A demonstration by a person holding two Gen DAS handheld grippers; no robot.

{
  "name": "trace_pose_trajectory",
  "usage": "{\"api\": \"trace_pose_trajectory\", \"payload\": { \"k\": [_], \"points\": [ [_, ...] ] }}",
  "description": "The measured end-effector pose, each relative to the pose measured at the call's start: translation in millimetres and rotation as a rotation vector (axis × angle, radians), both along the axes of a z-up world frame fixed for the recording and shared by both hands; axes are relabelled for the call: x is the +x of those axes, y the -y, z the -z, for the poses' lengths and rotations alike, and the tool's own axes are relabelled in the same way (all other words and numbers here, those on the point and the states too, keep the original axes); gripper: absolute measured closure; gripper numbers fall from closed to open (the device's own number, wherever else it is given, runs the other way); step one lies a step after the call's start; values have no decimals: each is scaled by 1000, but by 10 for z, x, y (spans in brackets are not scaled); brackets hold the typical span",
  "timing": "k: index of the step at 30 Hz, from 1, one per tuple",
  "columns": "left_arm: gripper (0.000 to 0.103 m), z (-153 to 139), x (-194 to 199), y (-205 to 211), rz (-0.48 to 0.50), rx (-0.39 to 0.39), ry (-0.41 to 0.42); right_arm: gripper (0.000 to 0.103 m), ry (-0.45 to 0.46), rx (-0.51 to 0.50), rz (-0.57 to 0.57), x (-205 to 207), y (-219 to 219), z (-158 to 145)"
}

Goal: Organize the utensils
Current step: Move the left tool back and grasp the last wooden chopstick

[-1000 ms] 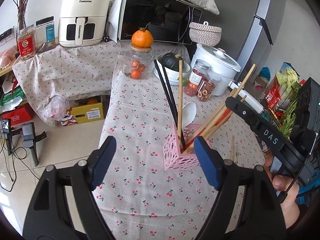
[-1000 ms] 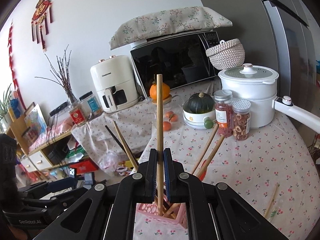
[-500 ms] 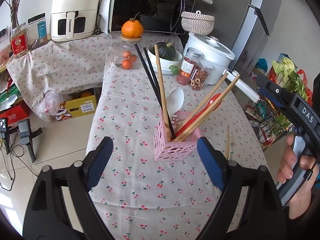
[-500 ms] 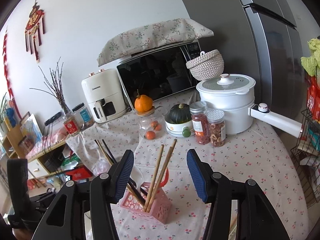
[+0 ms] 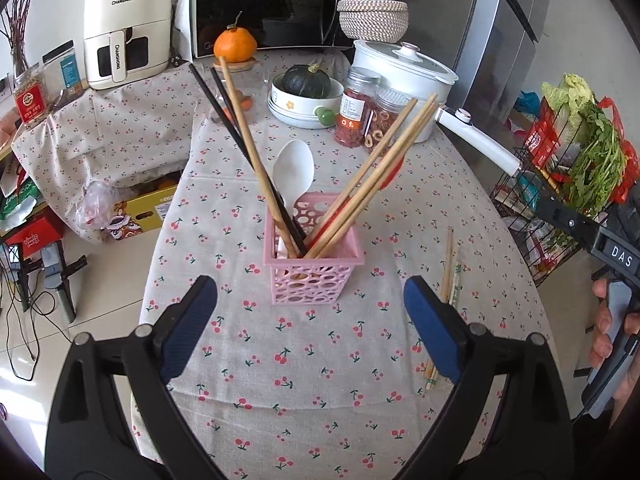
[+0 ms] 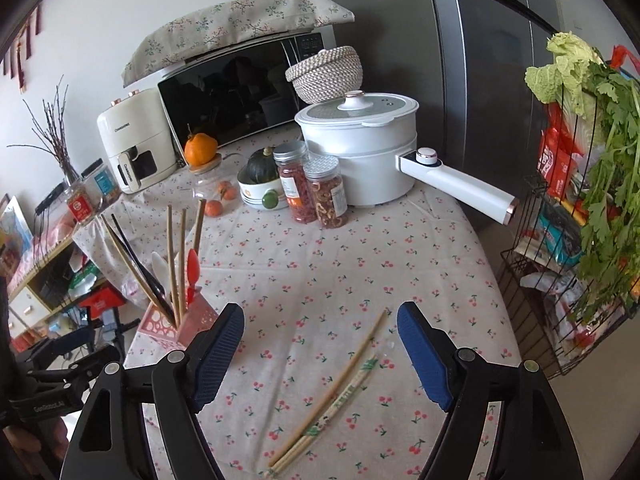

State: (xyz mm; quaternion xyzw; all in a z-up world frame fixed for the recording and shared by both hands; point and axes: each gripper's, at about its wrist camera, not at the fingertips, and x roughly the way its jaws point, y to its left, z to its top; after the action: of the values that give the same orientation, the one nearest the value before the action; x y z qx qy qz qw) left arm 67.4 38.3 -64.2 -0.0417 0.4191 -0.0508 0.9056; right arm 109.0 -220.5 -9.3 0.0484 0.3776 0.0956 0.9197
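Cherry-print tablecloth (image 6: 400,248), right tool (image 6: 320,354) opening wide over loose chopsticks (image 6: 332,392), empty, left tool (image 5: 310,322) opening wide, empty.

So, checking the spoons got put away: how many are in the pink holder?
2. A white spoon stands at the back of the pink holder; a red spoon leans right behind the wooden chopsticks. Shorter ones could be hidden inside.
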Motion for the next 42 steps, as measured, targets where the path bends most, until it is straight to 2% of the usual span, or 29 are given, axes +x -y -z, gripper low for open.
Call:
{"api": "trace_pose_trajectory", "payload": {
  "k": [6,10,16,19,20,22,23,25,27,29,31,35,42],
  "points": [
    [9,79,-10,491,89,21,-39,19,-87,-31,46,-83,390,175],
    [9,213,36,806,149,26,-111,19,-171,-50,81,-108,650,333],
    [9,462,269,1215,198,87,-180,18,-213,-82,98,-130,930,421],
    [10,580,474,1376,220,62,-211,18,-250,-78,104,-87,1012,484],
    [13,623,566,1436,223,50,-228,18,-261,-76,105,-68,1035,505],
    [35,699,739,1553,240,14,-253,18,-279,-73,110,-26,1084,541],
    [41,740,823,1612,243,6,-264,18,-285,-74,113,-7,1107,555],
    [64,818,971,1715,247,-8,-282,18,-292,-73,119,31,1149,573],
    [75,889,1094,1807,249,-14,-294,18,-294,-67,126,61,1198,583],
    [80,955,1186,1903,250,2,-303,18,-301,-55,132,90,1247,596],
    [90,1022,1244,1991,264,24,-318,18,-309,-40,137,108,1289,604],
    [92,1151,1307,2119,276,74,-343,18,-311,-20,144,136,1339,595],
    [96,1165,1342,2178,292,145,-355,18,-318,-23,141,134,1324,604]
  ]
}}
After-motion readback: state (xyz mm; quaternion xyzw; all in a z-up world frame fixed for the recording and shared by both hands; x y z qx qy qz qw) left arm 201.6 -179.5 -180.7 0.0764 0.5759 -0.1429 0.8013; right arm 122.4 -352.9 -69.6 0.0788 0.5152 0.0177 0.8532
